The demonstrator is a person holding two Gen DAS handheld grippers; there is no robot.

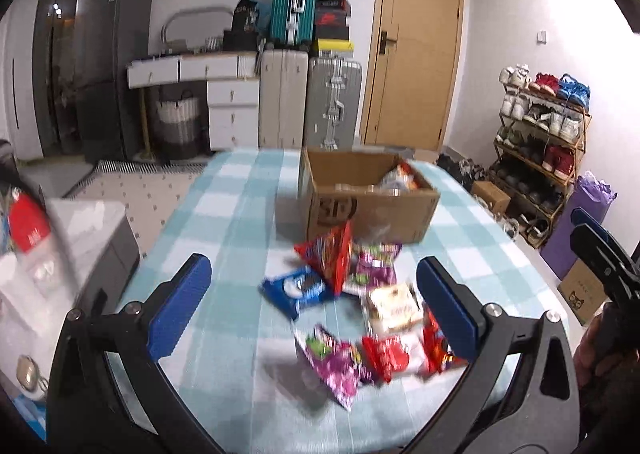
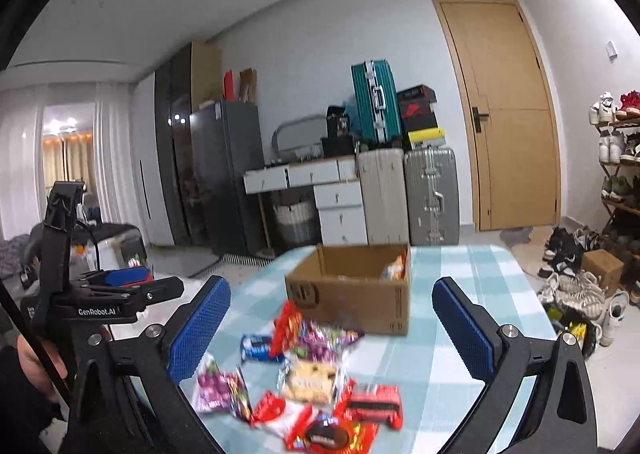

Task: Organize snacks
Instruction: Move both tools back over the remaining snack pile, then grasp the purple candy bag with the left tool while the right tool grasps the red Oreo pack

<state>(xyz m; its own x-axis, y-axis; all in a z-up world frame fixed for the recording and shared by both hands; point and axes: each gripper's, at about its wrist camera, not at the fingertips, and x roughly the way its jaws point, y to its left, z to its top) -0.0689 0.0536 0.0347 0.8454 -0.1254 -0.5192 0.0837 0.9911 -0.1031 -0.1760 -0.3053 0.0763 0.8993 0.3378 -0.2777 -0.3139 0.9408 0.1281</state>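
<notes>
Left gripper (image 1: 314, 294): jaws apart, empty.
Right gripper (image 2: 330, 328): jaws apart, empty.
Snack pile (image 1: 360, 302): ahead between both grippers' fingers.
Box (image 1: 372, 194): beyond pile.

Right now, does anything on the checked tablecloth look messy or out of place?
Yes. A loose heap of snack packets lies scattered in front of the brown cardboard box, not in it: a blue cookie packet, purple candy bags and red wrappers overlap at odd angles. Only a few snacks sit inside the box.
</notes>
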